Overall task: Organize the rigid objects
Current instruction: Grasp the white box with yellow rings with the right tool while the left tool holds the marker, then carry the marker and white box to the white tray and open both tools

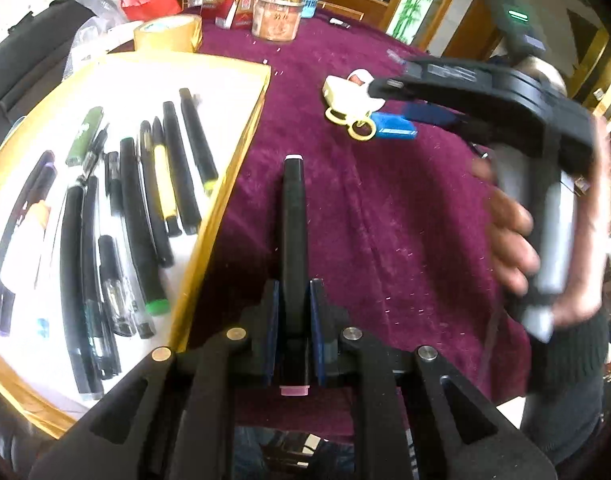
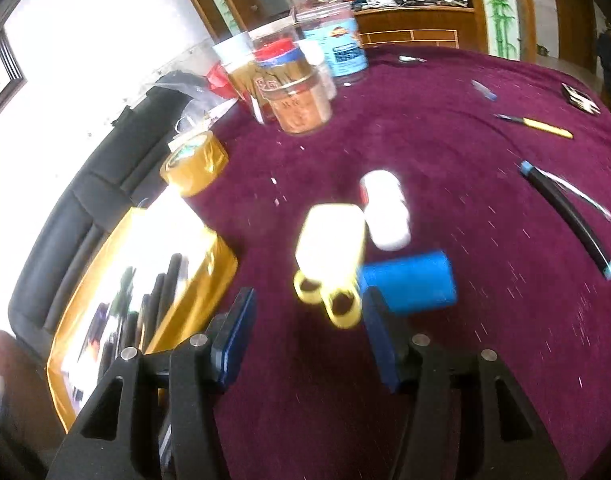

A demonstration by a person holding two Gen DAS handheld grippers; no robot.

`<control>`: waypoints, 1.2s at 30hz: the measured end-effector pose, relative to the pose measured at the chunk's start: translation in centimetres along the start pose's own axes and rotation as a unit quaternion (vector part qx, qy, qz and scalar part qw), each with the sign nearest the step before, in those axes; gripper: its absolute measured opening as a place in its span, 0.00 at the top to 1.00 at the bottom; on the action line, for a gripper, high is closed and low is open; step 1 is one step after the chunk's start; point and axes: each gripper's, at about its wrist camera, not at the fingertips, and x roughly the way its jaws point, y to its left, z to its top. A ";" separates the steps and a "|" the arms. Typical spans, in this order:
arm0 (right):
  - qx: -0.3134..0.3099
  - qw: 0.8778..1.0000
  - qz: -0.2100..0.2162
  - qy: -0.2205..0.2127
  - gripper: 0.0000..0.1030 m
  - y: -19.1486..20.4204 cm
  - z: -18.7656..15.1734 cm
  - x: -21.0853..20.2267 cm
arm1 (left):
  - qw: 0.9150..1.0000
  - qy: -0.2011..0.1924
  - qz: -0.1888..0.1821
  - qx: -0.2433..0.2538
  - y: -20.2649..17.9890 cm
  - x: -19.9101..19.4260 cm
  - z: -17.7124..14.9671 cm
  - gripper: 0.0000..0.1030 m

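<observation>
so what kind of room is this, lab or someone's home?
Most likely a home, a living or dining room. A table under a maroon cloth, snack jars at its far edge, a dark sofa beside it and wooden cabinets behind.

Right gripper [image 2: 309, 340] jaws apart, empty, near yellow-ringed object [image 2: 329, 256].

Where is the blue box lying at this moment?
The blue box lies on the purple cloth, in the right wrist view just right of the yellow-ringed item.
</observation>
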 end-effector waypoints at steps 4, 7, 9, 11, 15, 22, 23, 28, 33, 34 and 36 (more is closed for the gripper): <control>-0.009 0.999 -0.032 0.017 0.52 0.8 2.4 3.1 | 1.000 -0.016 0.005 0.004 0.3 -0.9 0.3 0.88; -0.003 0.997 -0.059 0.042 0.52 0.6 3.2 5.7 | 1.000 -0.021 0.018 0.005 0.6 -1.3 0.6 0.88; -0.013 0.995 -0.085 0.043 0.51 0.8 3.1 6.5 | 0.999 -0.024 0.029 0.003 1.0 -1.8 0.4 0.88; -0.015 0.993 -0.109 0.046 0.55 0.6 2.8 7.4 | 0.999 -0.027 0.044 0.004 1.1 -2.0 0.3 0.88; 0.016 0.996 -0.080 0.043 0.85 -0.4 2.0 6.6 | 0.998 -0.024 0.051 0.007 1.0 -1.8 0.3 0.88; 0.025 0.999 -0.022 -0.005 0.86 0.1 -2.4 -0.5 | 0.997 -0.032 0.061 0.019 0.1 -2.3 -0.3 0.88; 0.028 0.999 -0.012 -0.011 0.86 -0.1 -3.9 -1.7 | 0.997 -0.032 0.061 0.021 -0.1 -2.4 -0.4 0.88; 0.052 0.998 0.020 -0.025 0.85 -1.1 -9.0 -4.8 | 0.997 -0.029 0.061 0.031 -1.1 -2.7 -1.3 0.88; 0.078 0.995 0.030 -0.053 0.85 -2.8 -13.6 -8.8 | 0.995 -0.030 0.076 0.062 -3.2 -2.9 -2.4 0.88; 0.078 0.995 0.026 -0.057 0.85 -3.0 -14.0 -9.3 | 0.994 -0.034 0.082 0.071 -3.9 -3.1 -2.7 0.88; 0.079 0.994 0.017 -0.068 0.85 -3.4 -15.6 -11.0 | 0.991 -0.042 0.092 0.085 -5.0 -3.5 -3.1 0.88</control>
